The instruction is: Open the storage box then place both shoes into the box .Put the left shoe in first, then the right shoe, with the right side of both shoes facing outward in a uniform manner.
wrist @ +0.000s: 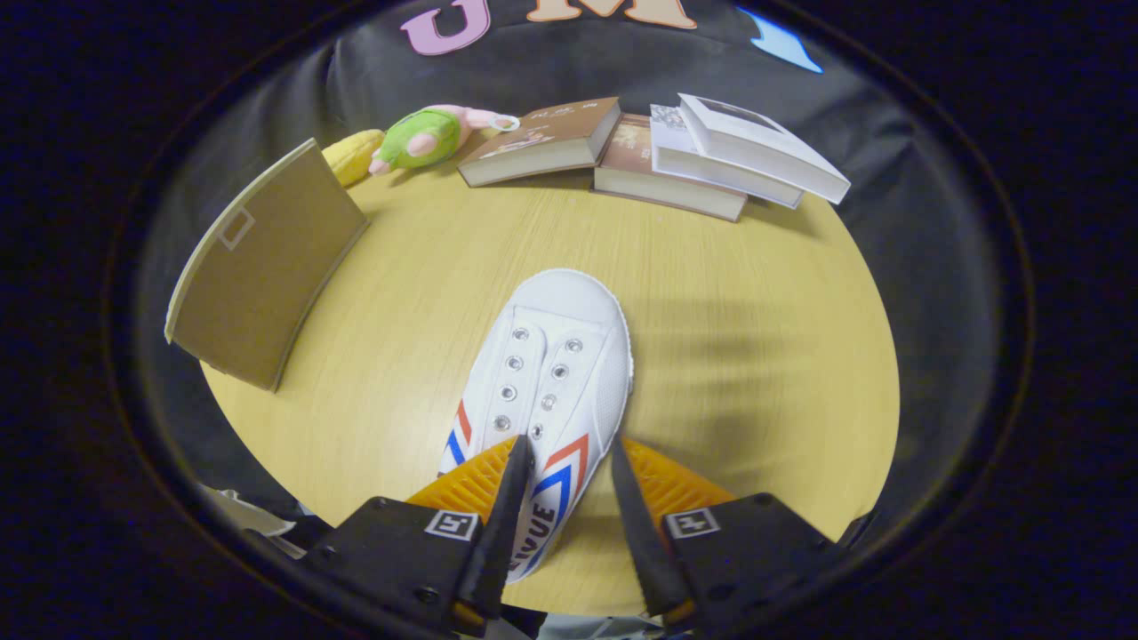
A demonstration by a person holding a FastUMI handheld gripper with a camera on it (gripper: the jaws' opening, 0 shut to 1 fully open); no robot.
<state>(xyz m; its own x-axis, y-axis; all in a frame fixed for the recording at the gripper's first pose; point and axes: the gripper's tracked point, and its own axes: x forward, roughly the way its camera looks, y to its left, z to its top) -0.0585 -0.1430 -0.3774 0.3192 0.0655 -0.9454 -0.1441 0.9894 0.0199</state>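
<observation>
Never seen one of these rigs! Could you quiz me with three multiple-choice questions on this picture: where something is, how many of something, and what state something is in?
1. Where is the white shoe?
A. between the tool's fingers
B. on the books
C. inside the box

2. How many books lie at the table's far side?
A. one
B. two
C. four

3. How does the tool stand?
A. wide open, apart from everything
B. closed in on the shoe's rear
C. gripping the plush toy

Answers: 1 A, its heel sits between the fingers; 2 C, one apart, three overlapping; 3 B, both fingers flank the heel end.
</observation>
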